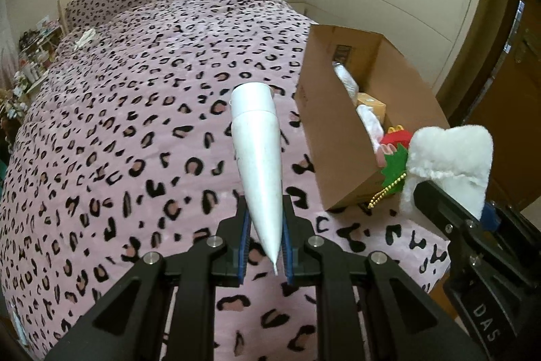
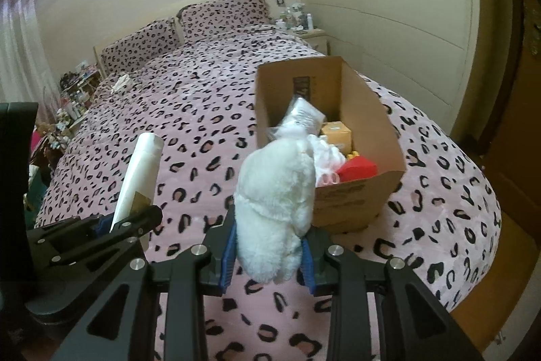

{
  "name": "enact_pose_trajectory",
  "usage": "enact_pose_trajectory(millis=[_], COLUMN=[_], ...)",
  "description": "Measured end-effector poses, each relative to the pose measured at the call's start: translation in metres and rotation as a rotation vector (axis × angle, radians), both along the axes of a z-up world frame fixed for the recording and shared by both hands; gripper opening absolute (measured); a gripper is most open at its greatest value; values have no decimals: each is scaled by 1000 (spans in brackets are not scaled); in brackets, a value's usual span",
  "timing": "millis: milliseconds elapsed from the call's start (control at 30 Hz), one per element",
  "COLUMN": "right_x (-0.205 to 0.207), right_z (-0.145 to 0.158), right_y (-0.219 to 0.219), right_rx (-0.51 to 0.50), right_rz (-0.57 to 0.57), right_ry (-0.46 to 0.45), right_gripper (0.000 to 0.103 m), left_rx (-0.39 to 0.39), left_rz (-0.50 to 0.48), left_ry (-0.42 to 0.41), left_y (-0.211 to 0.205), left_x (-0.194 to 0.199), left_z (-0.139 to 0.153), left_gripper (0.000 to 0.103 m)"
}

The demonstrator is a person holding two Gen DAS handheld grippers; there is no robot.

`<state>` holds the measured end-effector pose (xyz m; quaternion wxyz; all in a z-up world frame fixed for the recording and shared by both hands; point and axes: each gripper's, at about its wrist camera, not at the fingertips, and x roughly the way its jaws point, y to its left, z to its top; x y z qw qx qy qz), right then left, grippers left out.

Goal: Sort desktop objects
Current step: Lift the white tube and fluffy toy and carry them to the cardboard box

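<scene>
My left gripper point(image 1: 266, 234) is shut on the flat crimped end of a white squeeze tube point(image 1: 257, 137), whose cap end points away over the bed. In the right wrist view the same tube point(image 2: 140, 171) stands at the left, held by the left gripper point(image 2: 111, 225). A fluffy white plush toy point(image 2: 275, 208) sits clamped between the blue pads of my right gripper point(image 2: 268, 254), just short of the open cardboard box point(image 2: 372, 131). From the left wrist view the plush point(image 1: 451, 158) shows a green felt leaf and a gold bead chain beside the box point(image 1: 324, 131).
The box holds a red item point(image 2: 358, 171), an orange carton point(image 2: 338, 132), a plastic-wrapped packet point(image 2: 302, 117) and other white soft things. It rests on a bed with a pink leopard-print cover point(image 2: 203, 124). A cluttered bedside table point(image 2: 304, 24) stands at the headboard; wooden floor lies at the right.
</scene>
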<state>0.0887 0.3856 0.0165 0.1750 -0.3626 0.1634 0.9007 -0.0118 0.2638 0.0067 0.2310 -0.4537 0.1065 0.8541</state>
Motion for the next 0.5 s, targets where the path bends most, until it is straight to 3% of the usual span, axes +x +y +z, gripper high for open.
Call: enact_pose_trajectory(millis=[500], right_x=[16], right_z=[3], right_y=[30], right_rx=[1], right_rz=[-72], right_ry=[6], right_gripper=[32], left_rx=[0], left_rz=[-104], left_ry=[15], left_y=[39], left_x=[0], left_z=[6], left_gripper=[16])
